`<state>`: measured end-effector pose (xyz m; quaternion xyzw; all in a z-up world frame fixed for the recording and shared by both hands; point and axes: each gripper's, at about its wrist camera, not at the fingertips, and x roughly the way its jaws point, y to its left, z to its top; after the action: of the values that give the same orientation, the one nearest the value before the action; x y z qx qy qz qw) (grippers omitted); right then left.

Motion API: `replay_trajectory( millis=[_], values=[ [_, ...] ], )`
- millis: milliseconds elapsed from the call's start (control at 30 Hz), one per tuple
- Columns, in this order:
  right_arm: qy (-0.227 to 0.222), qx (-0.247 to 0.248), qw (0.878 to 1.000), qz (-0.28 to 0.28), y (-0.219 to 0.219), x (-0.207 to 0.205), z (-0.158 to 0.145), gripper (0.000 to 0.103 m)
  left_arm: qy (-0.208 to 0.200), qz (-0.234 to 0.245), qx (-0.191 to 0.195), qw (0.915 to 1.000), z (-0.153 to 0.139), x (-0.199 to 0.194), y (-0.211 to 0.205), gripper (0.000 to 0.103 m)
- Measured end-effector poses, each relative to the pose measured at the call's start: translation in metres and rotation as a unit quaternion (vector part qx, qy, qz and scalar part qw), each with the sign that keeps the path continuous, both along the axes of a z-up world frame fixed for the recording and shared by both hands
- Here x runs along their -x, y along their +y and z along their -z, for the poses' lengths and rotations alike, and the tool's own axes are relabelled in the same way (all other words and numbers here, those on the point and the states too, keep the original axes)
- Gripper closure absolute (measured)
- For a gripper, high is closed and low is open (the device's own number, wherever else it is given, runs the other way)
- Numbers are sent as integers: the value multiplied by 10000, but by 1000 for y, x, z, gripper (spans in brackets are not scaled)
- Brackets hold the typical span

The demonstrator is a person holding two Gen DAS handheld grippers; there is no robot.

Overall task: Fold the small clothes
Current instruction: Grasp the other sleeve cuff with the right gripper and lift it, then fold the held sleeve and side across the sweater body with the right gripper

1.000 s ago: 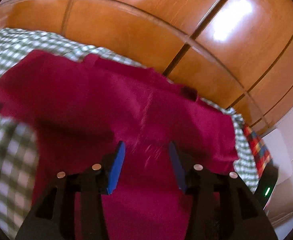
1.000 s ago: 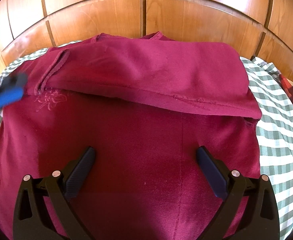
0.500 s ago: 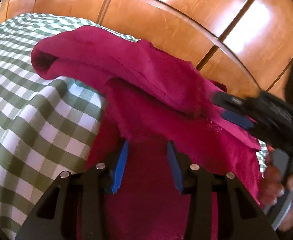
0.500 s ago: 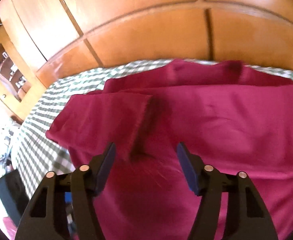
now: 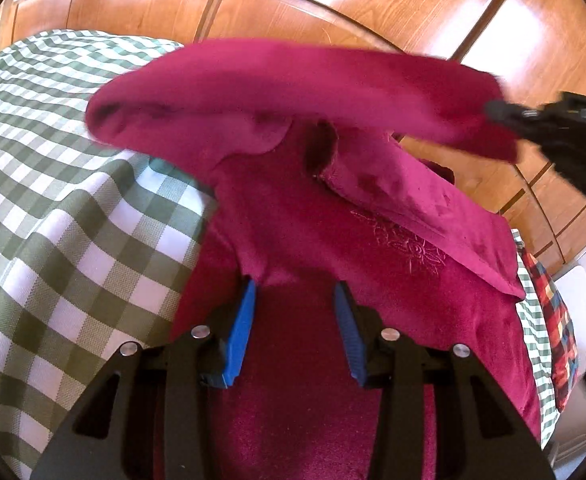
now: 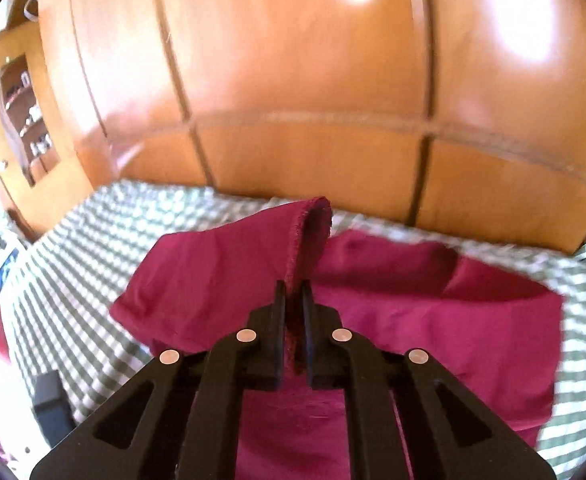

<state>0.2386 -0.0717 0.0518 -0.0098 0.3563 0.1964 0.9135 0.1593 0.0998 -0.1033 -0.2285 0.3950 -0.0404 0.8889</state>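
Red garment (image 5: 313,248) lying on the checked bedcover (image 5: 53,216), below the wooden headboard (image 6: 301,160). Right gripper (image 6: 293,292) clenching a hemmed edge, holding that flap up off the bedcover. Left gripper (image 5: 295,292) resting over the garment's near part, jaws partly apart; grip on cloth: cannot tell.

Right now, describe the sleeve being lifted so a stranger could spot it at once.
Find the green checked bedcover in front of the wooden panelling. On it lies a crimson top. Its sleeve is the one part raised off the cloth, pinched at its hem by the right claw.
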Motion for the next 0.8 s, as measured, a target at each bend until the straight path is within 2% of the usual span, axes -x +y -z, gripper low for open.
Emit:
replay_trajectory(
  millis=[100,167,400,500,600,800],
  values=[
    [-94,72,9995,276,-39,-4,-9,97,5,-2,-24,10000,0,0,0,63],
    [-24,146,9985,522,-64,-8,-5,97,15,-6,-67,10000,-1,0,-2,63],
    [804,92,9861,1452,-157,-23,58,97,71,-10,-176,9998,-4,-5,-11,63],
    [1146,19,9795,1660,-176,-25,88,97,194,4,-285,9994,-10,-7,-14,63],
    [1307,-77,9767,1698,-181,-24,106,97,286,50,-587,9979,-24,-3,-17,63],
    [1244,-370,9769,1695,-187,-21,100,97,-474,100,-680,9965,-76,2,-14,59]
  ],
)
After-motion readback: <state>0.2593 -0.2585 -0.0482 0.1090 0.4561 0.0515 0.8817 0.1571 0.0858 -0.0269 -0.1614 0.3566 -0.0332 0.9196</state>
